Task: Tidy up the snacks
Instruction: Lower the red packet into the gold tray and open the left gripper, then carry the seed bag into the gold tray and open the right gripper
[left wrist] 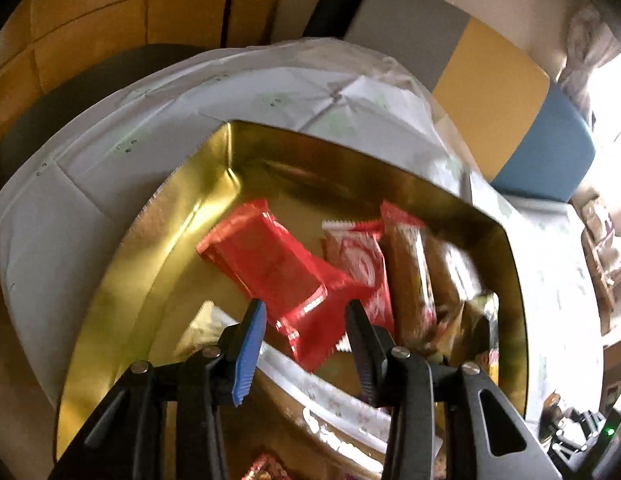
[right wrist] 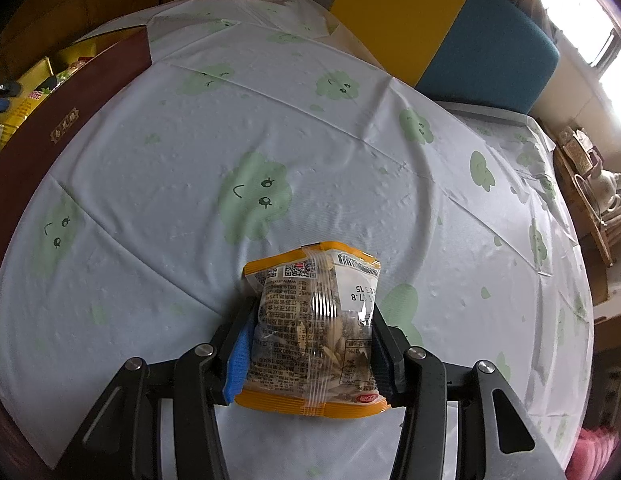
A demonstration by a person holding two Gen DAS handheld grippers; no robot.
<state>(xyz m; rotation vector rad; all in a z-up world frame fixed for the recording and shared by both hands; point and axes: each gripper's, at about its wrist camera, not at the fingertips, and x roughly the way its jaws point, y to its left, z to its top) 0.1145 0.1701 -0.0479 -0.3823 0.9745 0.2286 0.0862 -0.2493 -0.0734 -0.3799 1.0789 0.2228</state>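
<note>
The left tongs [left wrist: 304,320] hang over a shallow gold tin [left wrist: 158,248] with glossy, mirror-like walls and cut corners. Their jaws stand spread, with the lower end of a crinkly red foil wrapper [left wrist: 270,264] between them; the blur leaves it unclear whether the pads touch it. Beside the red wrapper lie a red-and-white packet [left wrist: 360,256] and long brown bars in clear film [left wrist: 410,272], packed side by side along the tin's right side.

The right tongs [right wrist: 310,344] pinch a small pillow-shaped seed packet [right wrist: 314,328] by its two side edges, one blue pad [right wrist: 236,364] and one dark pad pressing in. The packet is clear plastic with orange crimped ends and printed text, pale seeds showing through. It sits over the counter [right wrist: 350,120], which is covered in a creased white cloth printed with soft green cloud faces. At the far left stands a dark red box [right wrist: 66,116] with a small gold label.
</note>
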